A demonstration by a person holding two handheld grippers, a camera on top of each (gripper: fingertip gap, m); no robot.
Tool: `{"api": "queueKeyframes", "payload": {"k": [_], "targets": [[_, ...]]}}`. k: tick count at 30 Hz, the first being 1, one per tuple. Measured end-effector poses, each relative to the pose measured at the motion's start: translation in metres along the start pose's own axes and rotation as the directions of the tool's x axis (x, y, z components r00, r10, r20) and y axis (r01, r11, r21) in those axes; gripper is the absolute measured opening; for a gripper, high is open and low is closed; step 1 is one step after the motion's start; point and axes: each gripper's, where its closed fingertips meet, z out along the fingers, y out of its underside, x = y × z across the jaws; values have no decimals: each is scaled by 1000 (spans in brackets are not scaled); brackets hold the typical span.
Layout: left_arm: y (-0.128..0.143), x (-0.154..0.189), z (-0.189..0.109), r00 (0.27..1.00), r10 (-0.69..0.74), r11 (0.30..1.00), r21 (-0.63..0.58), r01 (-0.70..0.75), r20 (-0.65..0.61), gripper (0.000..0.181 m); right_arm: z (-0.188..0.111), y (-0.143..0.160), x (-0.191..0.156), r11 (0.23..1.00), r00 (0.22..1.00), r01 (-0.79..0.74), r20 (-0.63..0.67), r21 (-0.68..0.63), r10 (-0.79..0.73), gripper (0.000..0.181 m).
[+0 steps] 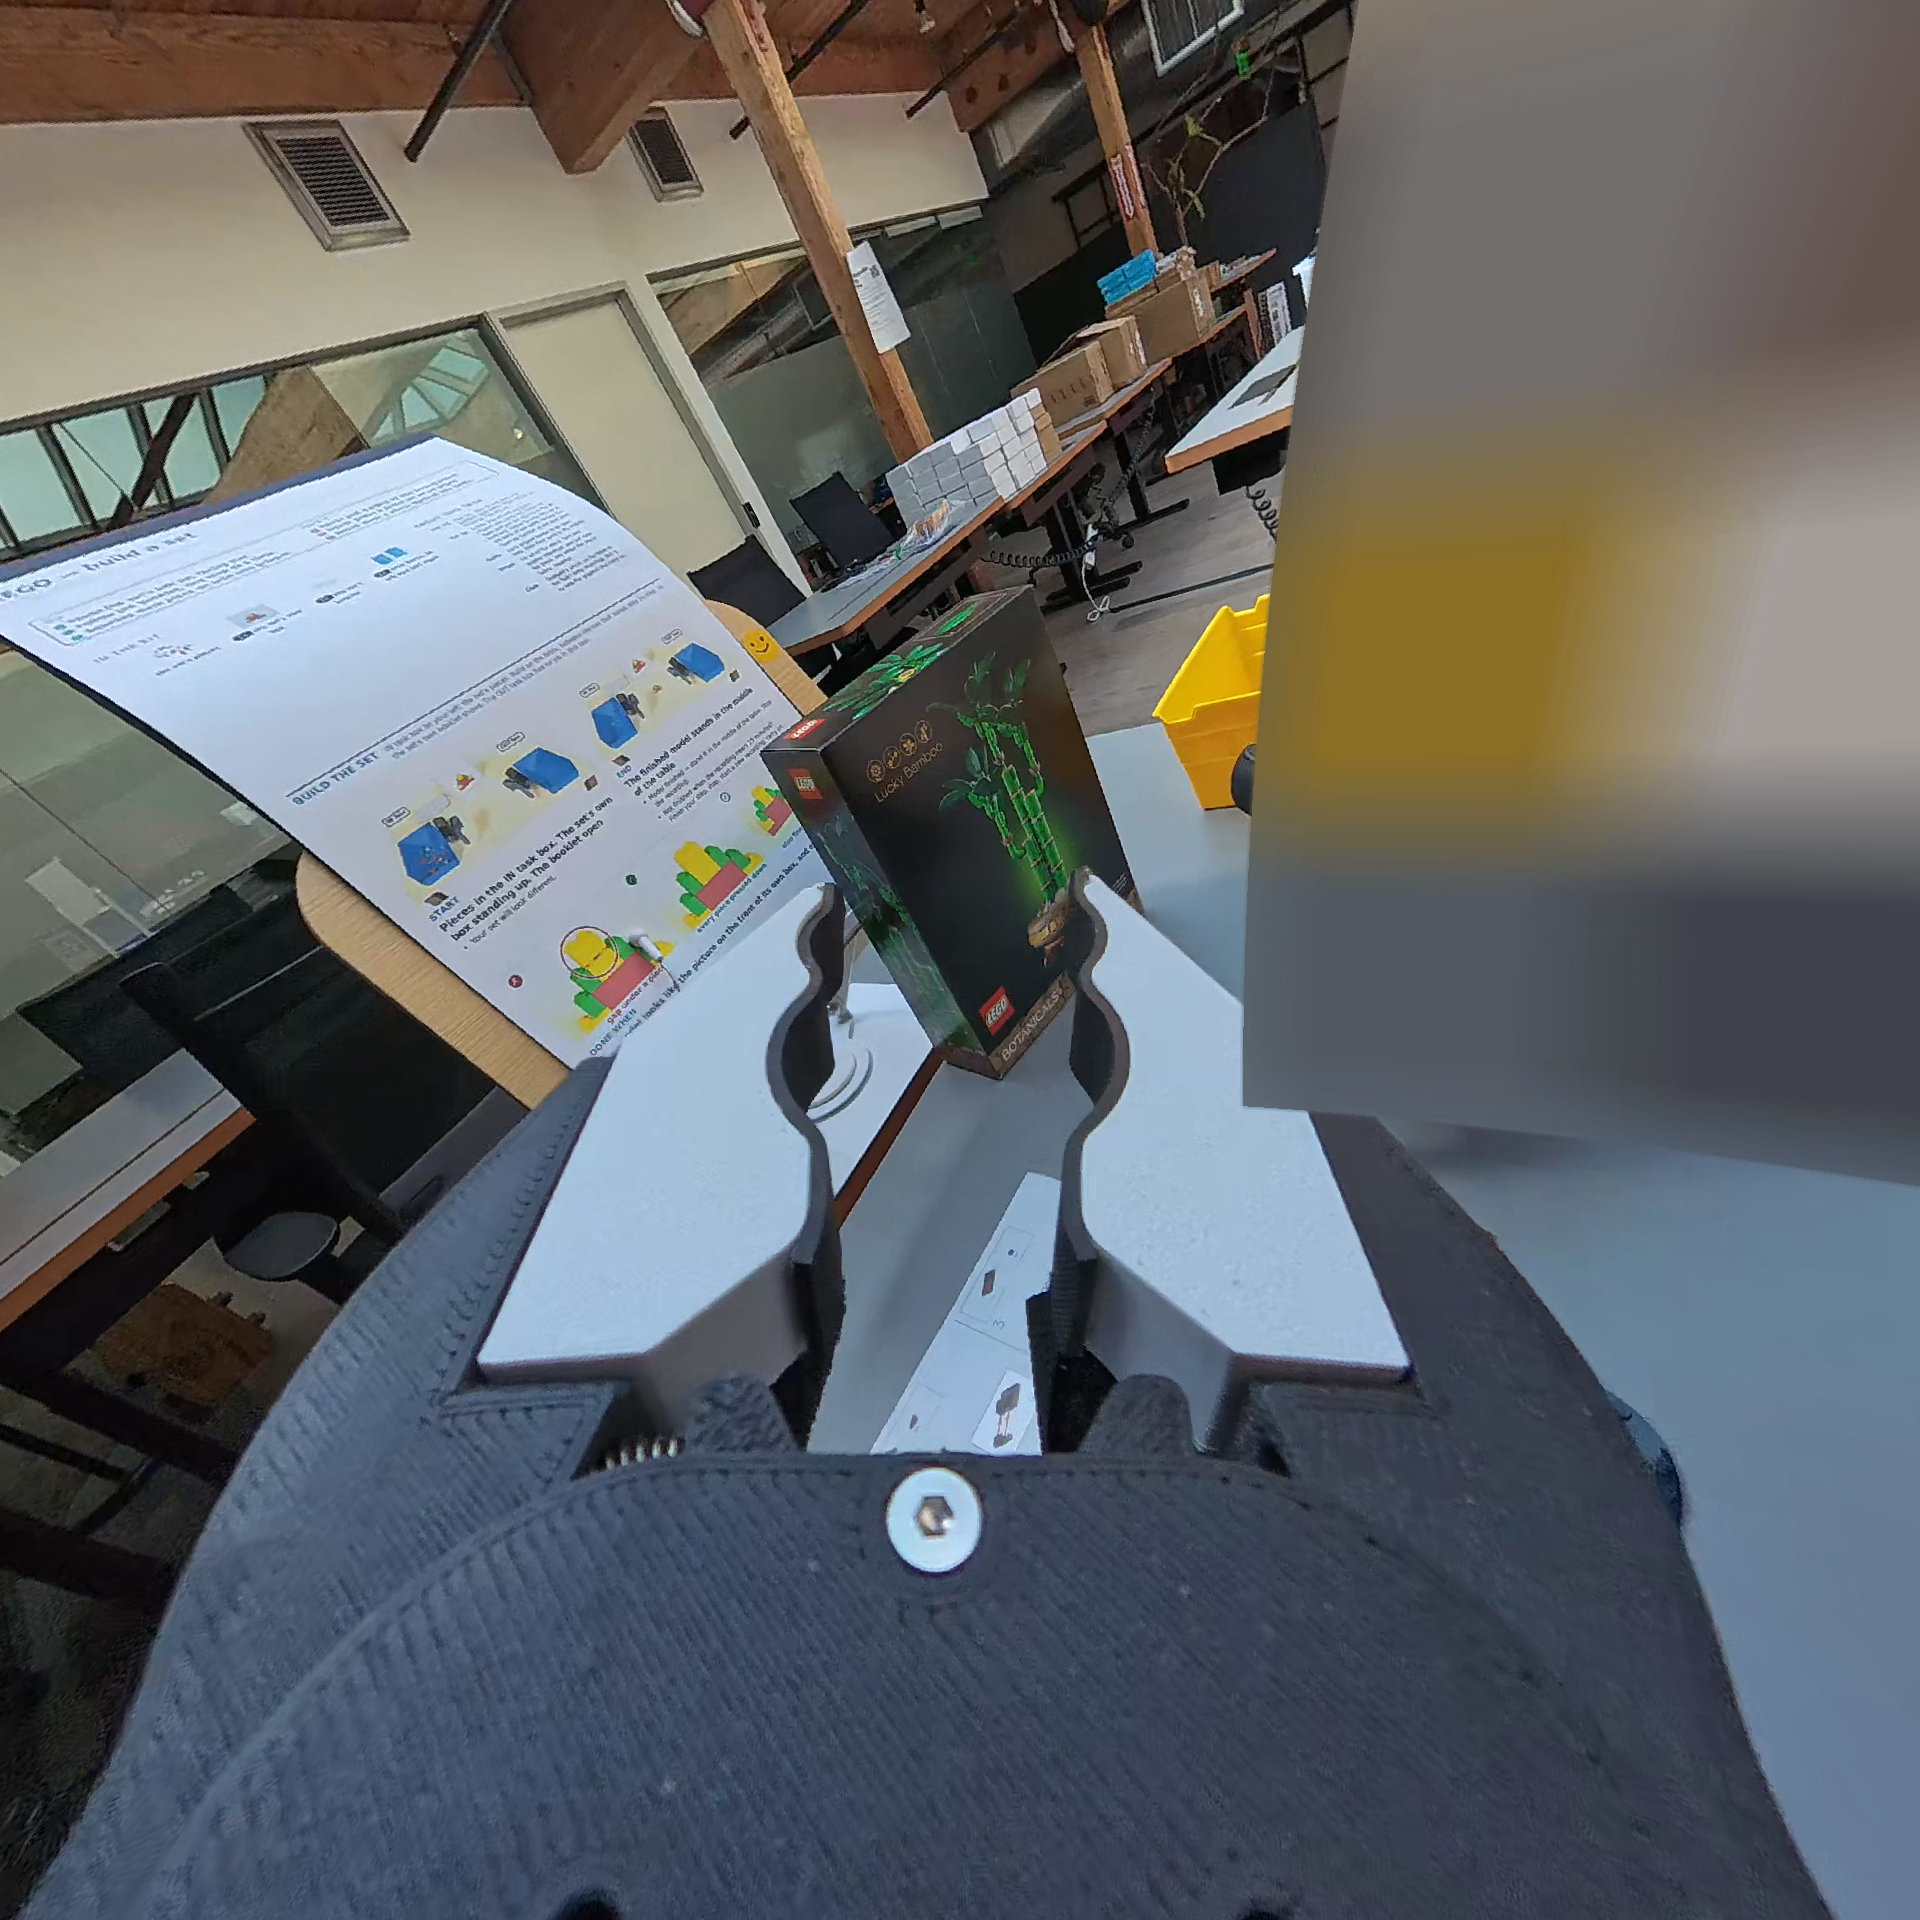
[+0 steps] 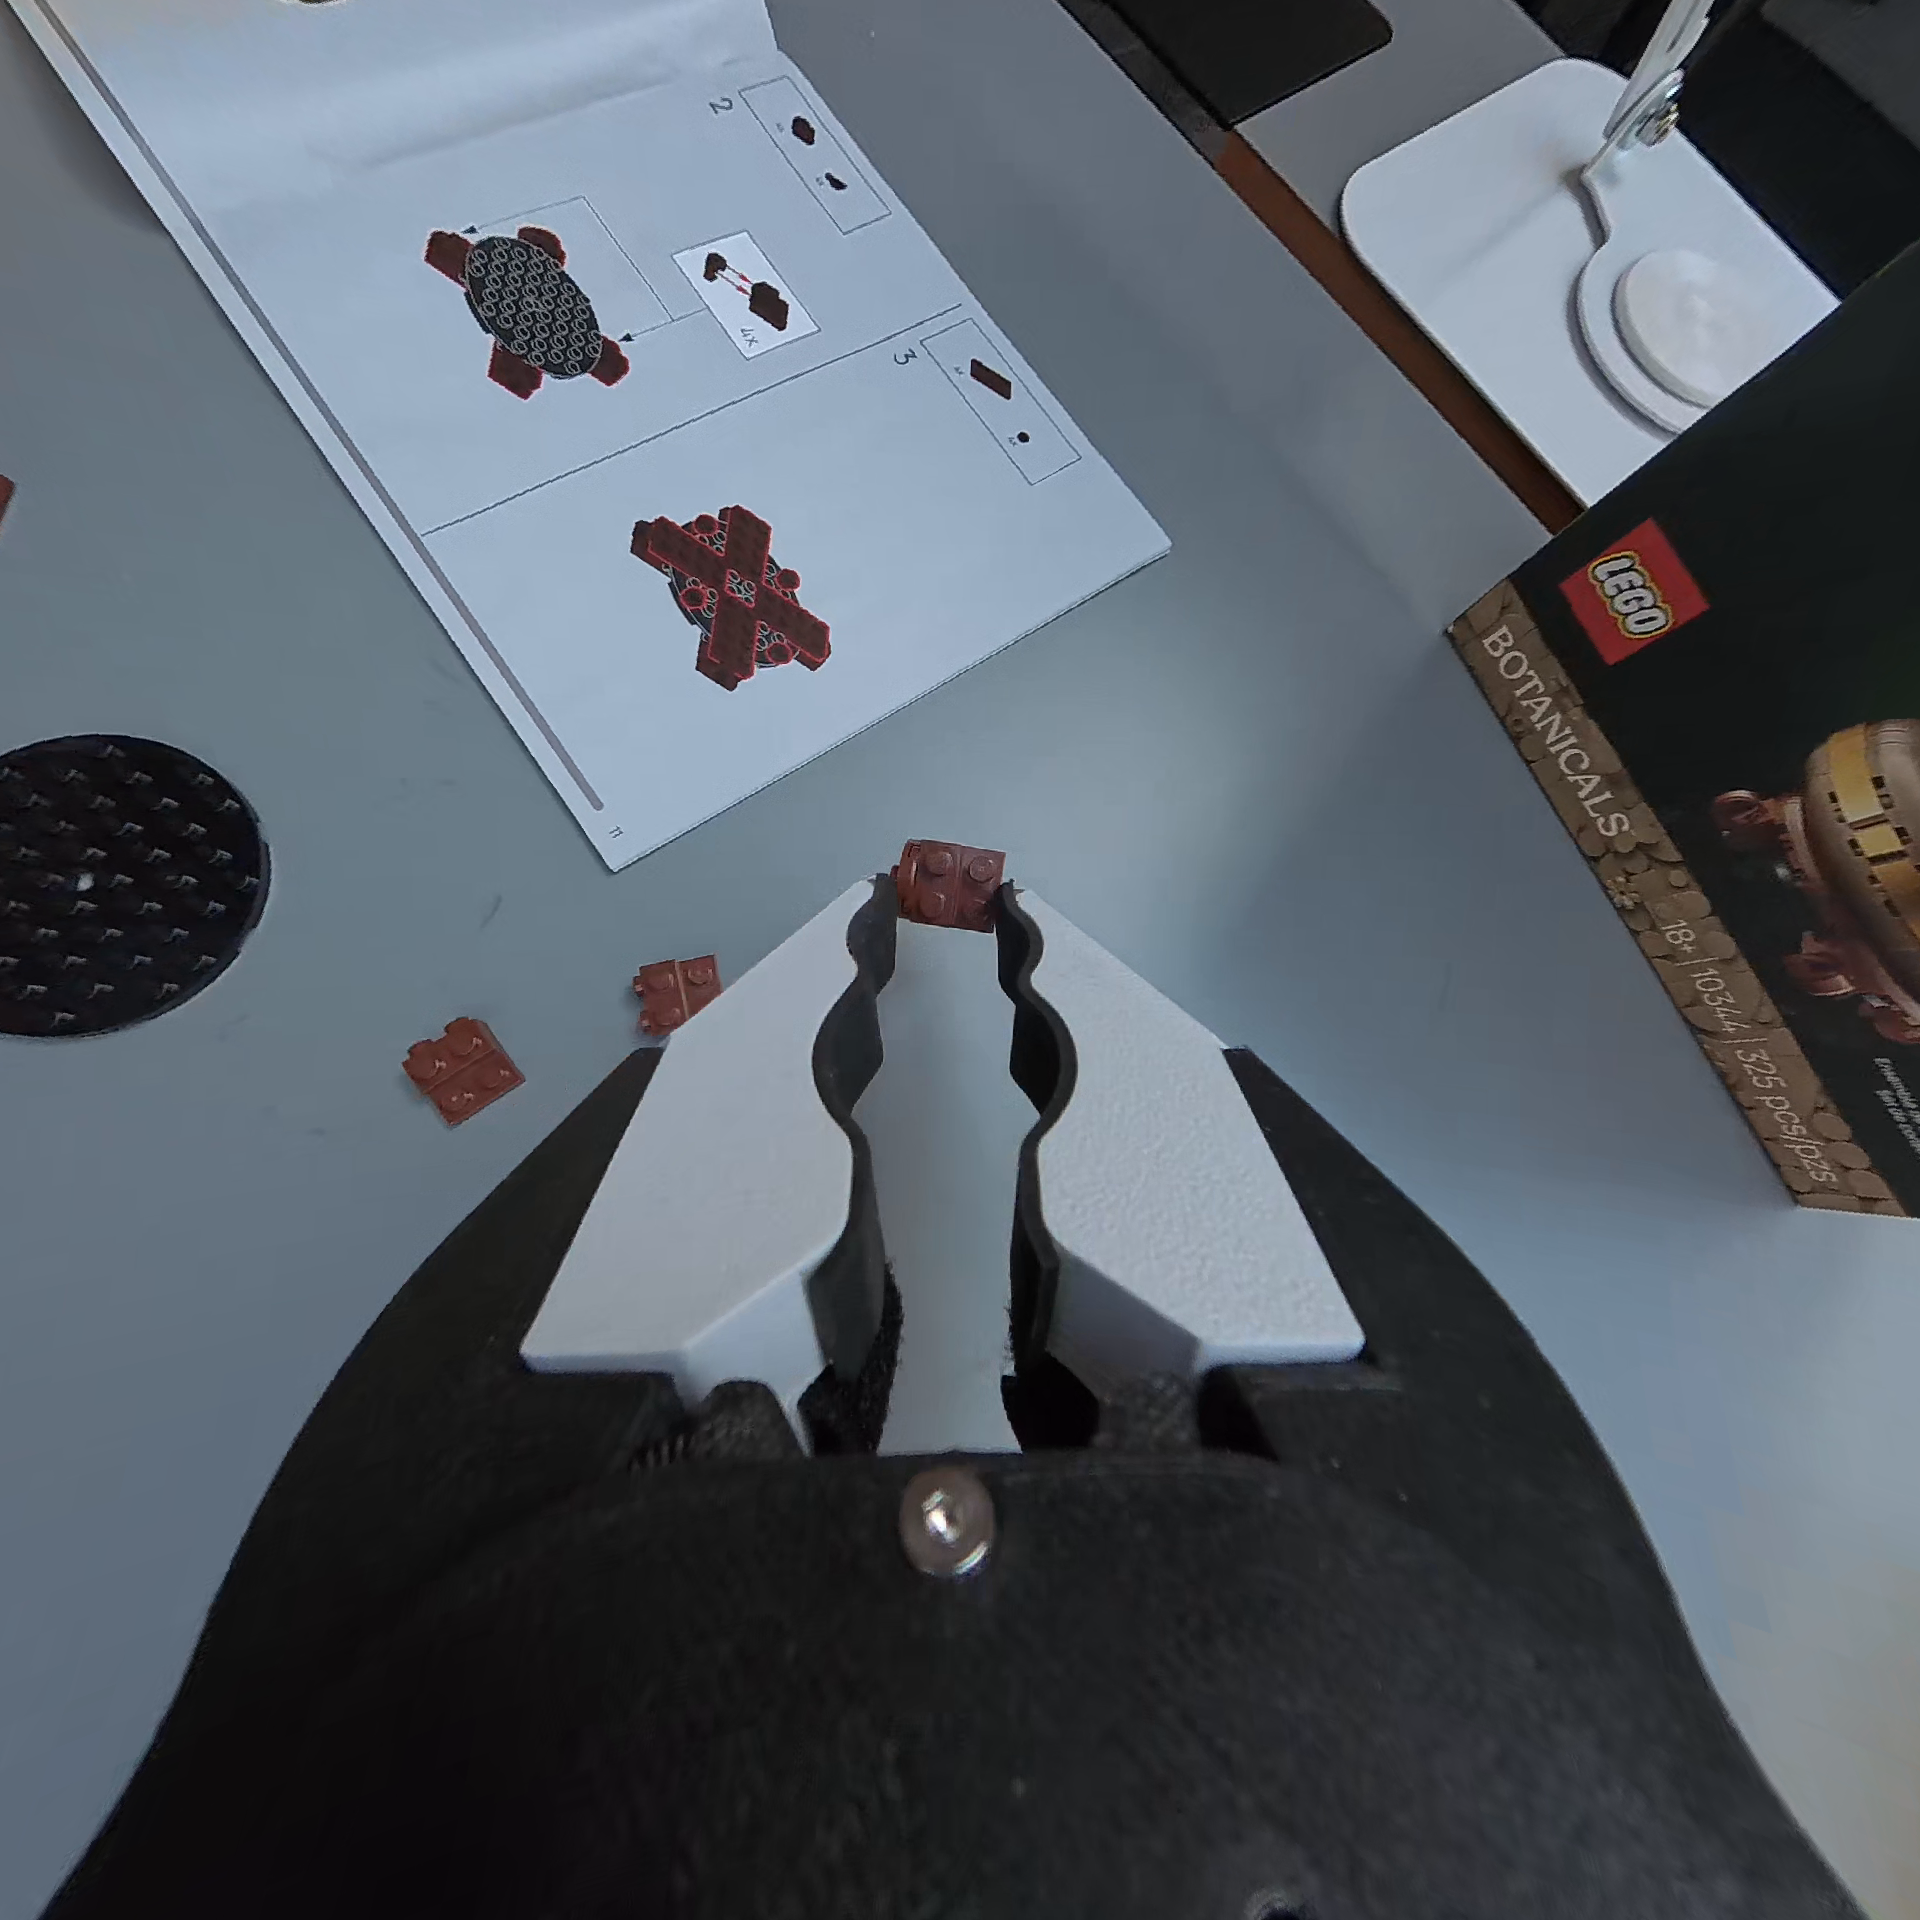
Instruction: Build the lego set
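My right gripper (image 2: 948, 896) is shut on a small reddish-brown brick piece (image 2: 951, 883) and holds it at its fingertips above the grey table. Two more reddish-brown pieces (image 2: 462, 1068) (image 2: 677, 992) lie on the table to its left. A round black studded plate (image 2: 114, 883) lies at the far left. The open instruction booklet (image 2: 665, 416) lies beyond the tips. My left gripper (image 1: 956, 909) is open and empty, raised above the table, pointing at the upright set box (image 1: 966, 821). A corner of the booklet (image 1: 987, 1320) shows below it.
The set box (image 2: 1745, 831) stands at the right of the right wrist view. A white stand base (image 2: 1507, 270) sits by the table's far edge and holds a curved instruction sheet (image 1: 436, 727). A yellow bin (image 1: 1216, 707) sits at the back right. To the round black studded plate (image 2: 114, 883): right tips about 15 cm, left tips about 30 cm.
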Motion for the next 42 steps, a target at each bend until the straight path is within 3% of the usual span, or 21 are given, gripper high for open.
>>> {"api": "queueKeyframes", "payload": {"k": [8,14,17,20,28,31,34,38,42], "targets": [[13,4,13,999,-18,999,-39,17,-29,45,-3,-13,-6,992,997,78,-30,96,-75,18],[14,6,14,999,-17,999,-45,15,-36,44,-1,-8,-4,995,999,13,30,100,-16,19],[14,8,15,999,-14,999,-51,11,-46,44,2,12,13,1000,1000,26,7,7,-26,19],[18,9,15,999,0,997,-73,-4,-46,44,3,33,15,994,993,-59,92,-96,68,19],[19,11,15,998,4,997,-83,-9,-60,44,5,50,1,973,990,-59,112,-222,85,20],[20,12,16,998,5,996,-86,-11,-63,45,2,40,1,985,983,-69,157,-156,94,24],[19,11,14,998,7,996,-83,-12,-60,45,-13,21,27,992,982,-125,144,10,122,26],[15,10,12,998,1,998,-67,-5,-58,45,-33,6,82,962,996,-43,-64,268,62,26],[16,10,12,998,5,997,-71,-9,-56,45,-31,15,105,966,976,18,-216,256,39,19]]}}
